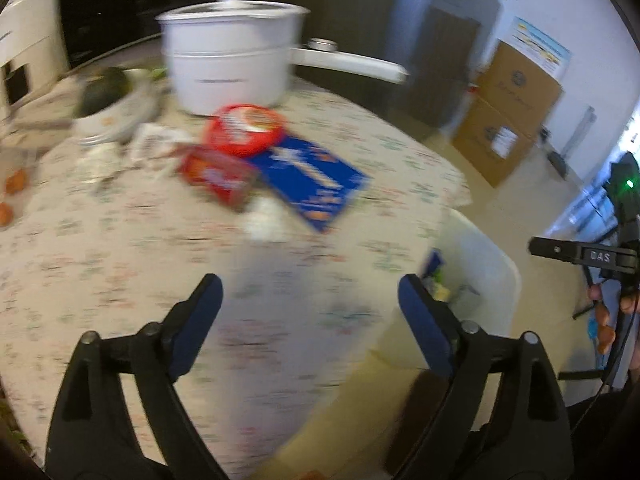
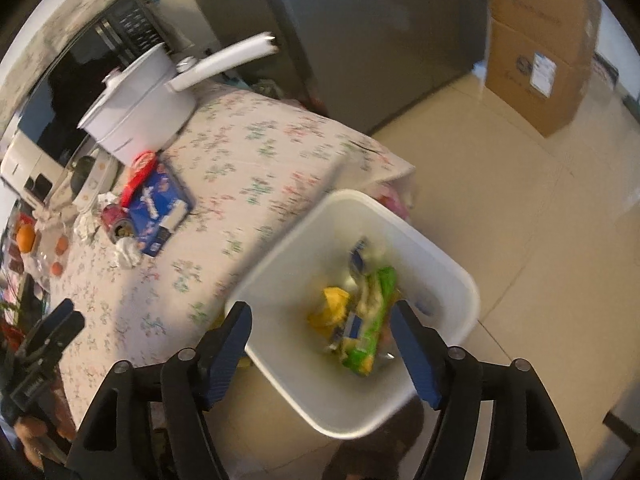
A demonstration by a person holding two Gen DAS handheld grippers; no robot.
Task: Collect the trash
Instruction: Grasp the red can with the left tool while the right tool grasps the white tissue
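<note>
My right gripper (image 2: 322, 342) is spread wide with nothing in it. It hangs over the white bin (image 2: 436, 256) on the floor, just beside the table (image 2: 256, 168). Inside the bin I see a green wrapper (image 2: 370, 328), a yellow wrapper (image 2: 334, 306) and a small blue packet (image 2: 360, 254).

My left gripper (image 1: 310, 298) is spread wide too, and it holds nothing. It is above the flowery tablecloth (image 1: 120, 248), near the table's edge. Farther out on the table lies more trash: a crumpled white tissue (image 1: 262, 216), a red packet (image 1: 218, 174), a flat blue box (image 1: 312, 178) and a round red lid (image 1: 246, 128) resting partly on the box. Behind them stands a white pot (image 1: 230, 60) with a long handle. Brown cardboard boxes (image 1: 506, 116) stand on the floor by the wall.
</note>
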